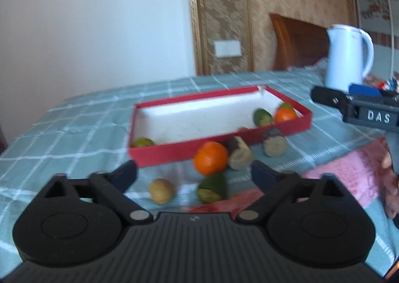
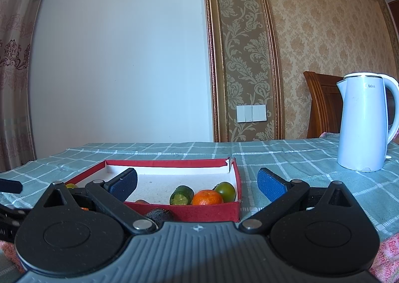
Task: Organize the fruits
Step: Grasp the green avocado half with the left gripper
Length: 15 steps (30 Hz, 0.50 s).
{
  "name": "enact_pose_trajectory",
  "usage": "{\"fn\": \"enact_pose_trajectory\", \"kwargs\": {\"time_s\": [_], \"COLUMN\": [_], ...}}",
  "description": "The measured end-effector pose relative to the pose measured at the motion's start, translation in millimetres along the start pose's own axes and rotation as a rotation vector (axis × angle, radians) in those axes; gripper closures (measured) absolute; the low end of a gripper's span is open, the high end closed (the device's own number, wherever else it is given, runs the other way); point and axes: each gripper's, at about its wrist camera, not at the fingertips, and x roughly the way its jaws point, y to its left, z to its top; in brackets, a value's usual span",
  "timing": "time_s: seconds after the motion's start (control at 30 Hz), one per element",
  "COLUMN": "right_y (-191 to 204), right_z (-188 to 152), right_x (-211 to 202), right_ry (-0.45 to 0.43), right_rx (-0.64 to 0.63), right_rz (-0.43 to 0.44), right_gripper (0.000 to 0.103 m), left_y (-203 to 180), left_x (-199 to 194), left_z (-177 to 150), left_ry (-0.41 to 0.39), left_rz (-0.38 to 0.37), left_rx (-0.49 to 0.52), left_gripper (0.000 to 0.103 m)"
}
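Note:
A red shallow box [image 1: 174, 152] with a white inside lies on the checked cloth. It holds a green fruit [image 1: 261, 117], an orange [image 1: 285, 115] and a green fruit at its near left corner [image 1: 142, 142]. In front of it lie an orange [image 1: 210, 157], a cut green fruit [image 1: 212, 188], a tan round fruit [image 1: 162, 190] and two brown cut pieces [image 1: 239, 155] [image 1: 274, 143]. My left gripper [image 1: 194, 173] is open and empty just before these. My right gripper [image 2: 197, 180] is open and empty at the box's near right corner [image 2: 224, 212], over an orange [image 2: 207, 197].
A white kettle [image 2: 364, 121] stands at the back right of the table. A pink cloth [image 1: 344, 173] lies at the near right. A wall and a wooden chair back [image 1: 296, 43] are behind the table.

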Motion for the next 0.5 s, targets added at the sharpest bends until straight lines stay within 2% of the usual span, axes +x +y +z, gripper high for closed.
{"fn": "enact_pose_trajectory", "kwargs": {"time_s": [0.07, 0.23, 0.33, 0.5], "right_y": [0.3, -0.1, -0.5, -1.2], "right_z": [0.1, 0.4, 0.9, 1.2], "right_x": [-0.2, -0.4, -0.3, 0.3], "right_ry": [-0.001, 0.002, 0.005, 0.011], "right_rx": [0.002, 0.006, 0.006, 0.01], "right_rz": [0.0, 0.001, 0.003, 0.006], "right_gripper": [0.0, 0.0, 0.0, 0.0], "left_y": [-4.0, -9.0, -10.0, -3.9], "left_x": [9.5, 23.7, 33.3, 42.3], "left_z": [1.2, 3.5, 1.2, 0.3], "left_ry": [0.035, 0.076, 0.13, 0.166], "left_rz": [-0.021, -0.068, -0.088, -0.086], "left_rx": [-0.006, -0.018, -0.032, -0.073], "left_gripper": [0.02, 0.024, 0.043, 0.05]}}
